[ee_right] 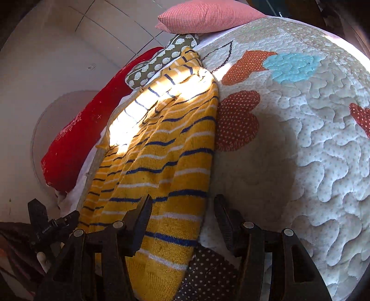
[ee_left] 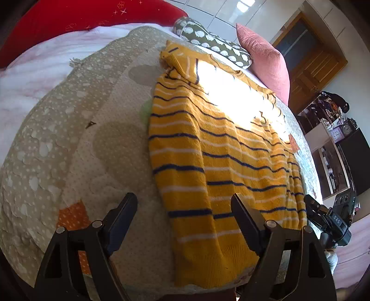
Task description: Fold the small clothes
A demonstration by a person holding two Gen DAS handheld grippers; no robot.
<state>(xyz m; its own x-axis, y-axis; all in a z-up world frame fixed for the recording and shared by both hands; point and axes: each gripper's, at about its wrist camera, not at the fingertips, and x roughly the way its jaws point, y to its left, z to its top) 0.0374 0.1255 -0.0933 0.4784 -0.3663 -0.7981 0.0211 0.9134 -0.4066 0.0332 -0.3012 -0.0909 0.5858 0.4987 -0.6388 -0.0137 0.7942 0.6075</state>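
Left wrist view: my left claw (ee_left: 182, 205) hangs open, empty, over the near hem of a yellow striped sweater (ee_left: 222, 157) lying on the quilt (ee_left: 69, 139). Right wrist view: my right claw (ee_right: 182, 208) open too, nothing gripped, at sweater's rt edge.

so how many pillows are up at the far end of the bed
3: a red star-print pillow leftmost, an olive white-patterned pillow in the middle, a pink ribbed pillow rightmost. More may be hidden.
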